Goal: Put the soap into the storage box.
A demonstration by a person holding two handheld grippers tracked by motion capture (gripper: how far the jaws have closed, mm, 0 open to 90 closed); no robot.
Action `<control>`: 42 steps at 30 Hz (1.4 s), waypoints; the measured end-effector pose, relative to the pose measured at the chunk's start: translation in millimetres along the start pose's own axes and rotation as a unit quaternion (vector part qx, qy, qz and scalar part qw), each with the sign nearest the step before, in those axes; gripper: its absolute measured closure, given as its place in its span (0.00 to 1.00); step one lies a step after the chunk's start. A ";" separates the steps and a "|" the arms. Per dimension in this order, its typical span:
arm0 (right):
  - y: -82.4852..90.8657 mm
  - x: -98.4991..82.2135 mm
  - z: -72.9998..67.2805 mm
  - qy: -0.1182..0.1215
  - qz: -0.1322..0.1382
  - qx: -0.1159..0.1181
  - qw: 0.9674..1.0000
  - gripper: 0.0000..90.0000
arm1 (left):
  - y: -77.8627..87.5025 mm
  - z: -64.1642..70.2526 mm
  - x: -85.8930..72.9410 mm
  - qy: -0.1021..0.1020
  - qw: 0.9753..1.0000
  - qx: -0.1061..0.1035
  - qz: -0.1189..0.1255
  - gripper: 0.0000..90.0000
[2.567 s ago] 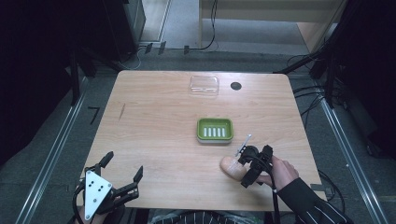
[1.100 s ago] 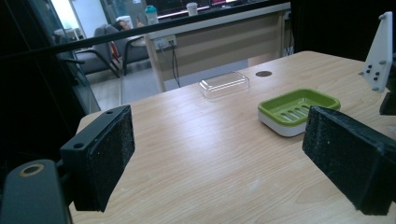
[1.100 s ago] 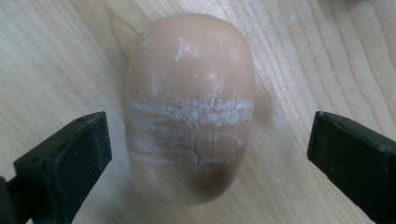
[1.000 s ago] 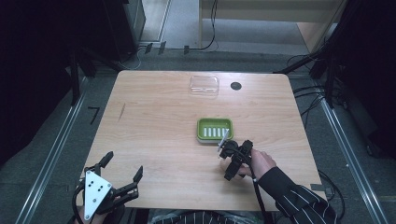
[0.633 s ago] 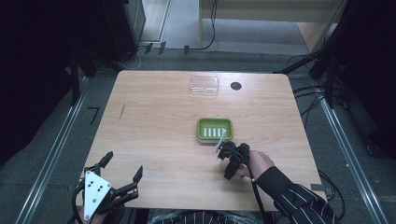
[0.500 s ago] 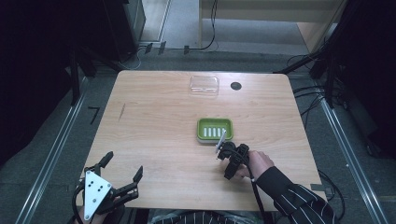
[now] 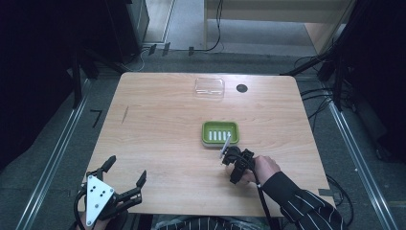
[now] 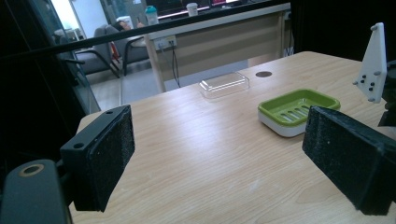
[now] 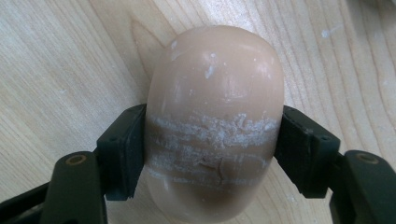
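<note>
Clamping a smooth, rounded tan soap bar [image 9: 215,116] streaked with chalky white scuffs, the right tongs [image 9: 212,149] have just closed, rough black pads pressing both its sides on the pale wood-grain bench [image 7: 158,124], just beside a slotted green soap dish [image 7: 220,133]. The left tongs [image 8: 233,158] gape empty.
</note>
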State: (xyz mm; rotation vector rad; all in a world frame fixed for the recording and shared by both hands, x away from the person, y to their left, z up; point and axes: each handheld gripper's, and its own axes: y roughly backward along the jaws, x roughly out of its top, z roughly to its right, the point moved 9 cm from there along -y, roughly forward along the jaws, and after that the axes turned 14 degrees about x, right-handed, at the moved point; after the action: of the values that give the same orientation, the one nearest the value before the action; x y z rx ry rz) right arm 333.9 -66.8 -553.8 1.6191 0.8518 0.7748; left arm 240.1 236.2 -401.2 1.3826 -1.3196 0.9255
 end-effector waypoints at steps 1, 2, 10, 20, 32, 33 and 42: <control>-0.2 0.0 0.2 0.002 0.002 0.002 1.000 0.35 | 0.1 0.0 0.0 0.000 1.000 0.000 0.000 0.11; -0.2 0.0 0.2 0.002 0.002 0.002 1.000 0.35 | 0.1 0.0 0.0 0.000 1.000 0.000 0.000 0.11; 0.3 0.5 -1.3 0.014 0.000 0.007 1.000 0.36 | 0.0 0.0 0.0 0.001 1.000 0.000 0.000 0.11; 6.1 -0.4 -0.6 0.027 -0.003 0.003 1.000 0.36 | 0.1 -0.1 0.0 0.001 1.000 0.000 0.000 0.11; 13.0 -1.2 4.1 0.051 -0.017 -0.006 0.999 0.36 | 0.0 0.0 0.0 0.001 1.000 0.000 0.000 0.11; 13.3 -0.5 3.8 0.051 -0.016 -0.005 0.999 0.36 | -0.1 -0.1 0.0 0.001 1.000 0.000 0.000 0.11; 19.2 3.0 7.4 0.069 -0.020 -0.011 0.997 0.36 | -0.2 -0.1 -0.2 0.001 1.000 0.000 0.000 0.11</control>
State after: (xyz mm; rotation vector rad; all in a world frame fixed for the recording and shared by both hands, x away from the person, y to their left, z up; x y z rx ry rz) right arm 344.2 -70.9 -536.3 1.5378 0.9667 0.8723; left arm 240.3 236.3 -401.4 1.3824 -1.3182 0.9256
